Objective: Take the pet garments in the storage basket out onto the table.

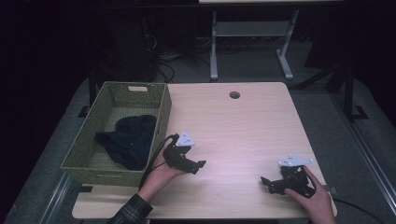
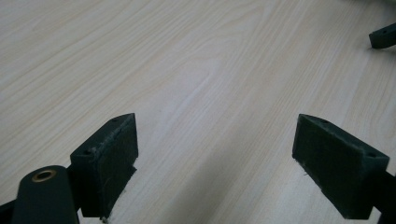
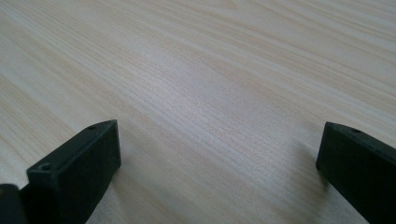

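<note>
Left of centre in the high view, a green woven basket [image 1: 161,119] holds dark cloth [image 1: 128,140]. Both the left gripper [image 1: 200,166] and right gripper [image 1: 265,182] hang with jaws spread wide, empty, over the pale wooden table [image 1: 233,126]; grey floor [image 1: 322,116] lies beyond.
</note>
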Motion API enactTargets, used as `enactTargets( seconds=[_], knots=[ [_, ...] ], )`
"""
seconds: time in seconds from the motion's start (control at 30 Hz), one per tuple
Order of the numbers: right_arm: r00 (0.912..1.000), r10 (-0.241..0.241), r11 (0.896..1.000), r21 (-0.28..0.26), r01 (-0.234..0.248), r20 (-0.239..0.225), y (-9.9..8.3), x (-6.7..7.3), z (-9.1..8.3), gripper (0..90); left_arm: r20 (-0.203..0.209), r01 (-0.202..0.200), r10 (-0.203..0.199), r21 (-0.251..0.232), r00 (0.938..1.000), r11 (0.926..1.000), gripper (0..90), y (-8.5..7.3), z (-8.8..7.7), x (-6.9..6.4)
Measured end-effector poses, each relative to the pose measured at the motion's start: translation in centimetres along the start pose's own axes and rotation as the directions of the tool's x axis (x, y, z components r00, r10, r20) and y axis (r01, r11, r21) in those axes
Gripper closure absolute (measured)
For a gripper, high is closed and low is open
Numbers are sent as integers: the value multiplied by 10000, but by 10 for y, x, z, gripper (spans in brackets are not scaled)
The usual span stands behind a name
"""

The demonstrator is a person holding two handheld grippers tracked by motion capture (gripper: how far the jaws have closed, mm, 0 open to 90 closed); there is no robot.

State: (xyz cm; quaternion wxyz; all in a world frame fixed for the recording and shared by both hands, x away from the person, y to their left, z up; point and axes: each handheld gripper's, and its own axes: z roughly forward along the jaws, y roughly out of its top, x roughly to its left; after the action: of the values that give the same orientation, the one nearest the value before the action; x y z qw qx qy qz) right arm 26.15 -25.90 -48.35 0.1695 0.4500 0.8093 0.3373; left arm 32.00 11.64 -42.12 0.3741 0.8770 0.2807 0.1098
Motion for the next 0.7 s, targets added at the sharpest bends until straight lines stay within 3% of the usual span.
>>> enactTargets(
  seconds=[0.7],
  knots=[
    [10000, 3, 10000, 1, -3, 0, 0, 0, 0, 0, 100, -144, 145, -91, 9998, 9999, 139, 14, -13, 1]
  ],
)
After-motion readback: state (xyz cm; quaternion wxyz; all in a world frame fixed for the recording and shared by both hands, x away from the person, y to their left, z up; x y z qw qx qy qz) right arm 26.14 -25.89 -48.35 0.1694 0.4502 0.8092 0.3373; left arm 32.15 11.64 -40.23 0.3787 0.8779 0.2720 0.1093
